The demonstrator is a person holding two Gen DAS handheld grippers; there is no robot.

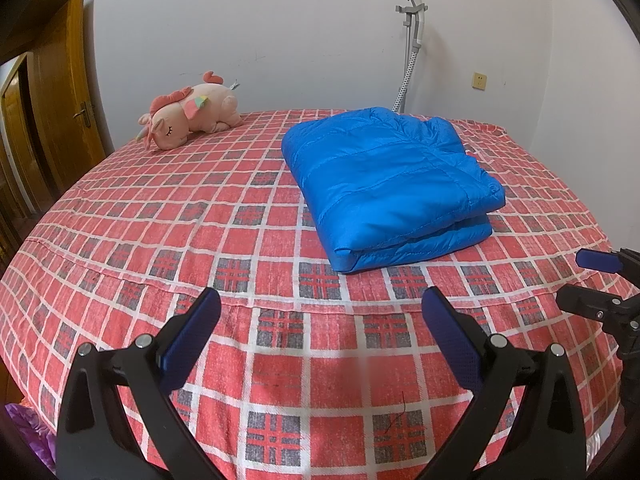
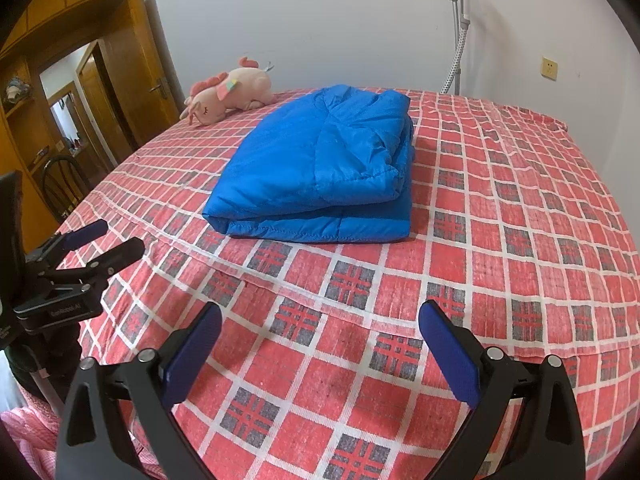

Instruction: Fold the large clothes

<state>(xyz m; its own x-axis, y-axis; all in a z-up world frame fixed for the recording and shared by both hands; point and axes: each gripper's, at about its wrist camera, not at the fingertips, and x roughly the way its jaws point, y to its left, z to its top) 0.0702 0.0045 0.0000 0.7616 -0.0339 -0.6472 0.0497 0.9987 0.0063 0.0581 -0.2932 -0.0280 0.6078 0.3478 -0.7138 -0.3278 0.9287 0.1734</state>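
my left gripper [image 1: 320, 304] hangs over the near part of the bed [image 1: 120, 240], its two blue-padded fingers [image 1: 192, 336] spread wide with nothing between them. my right gripper [image 2: 320, 320] does the same, fingers far apart and empty, only the red checked bedspread showing through the gap. each gripper shows at the edge of the other's view: the right one [image 1: 592, 276] off to the right of my left, the left one [image 2: 108, 240] off to the left of my right, both with their tips parted.

the blue puffer jacket [image 1: 388, 184] lies folded into a thick rectangular bundle ahead of both grippers, well apart from them and touching neither. from my left gripper it sits ahead and a little to the right; from my right gripper [image 2: 320, 168] it sits ahead and a little to the left. its long axis runs away from me, from the near edge of the bed toward the far wall, slanted slightly in each view. the rounded folded edge is at the near left corner, and layered hems face me along the near end. the looser, rumpled end with the stacked layers points away toward the wall and to the right.

a pink plush unicorn [image 1: 188, 116] lies on the far left of the bed, beyond the jacket and apart from it.
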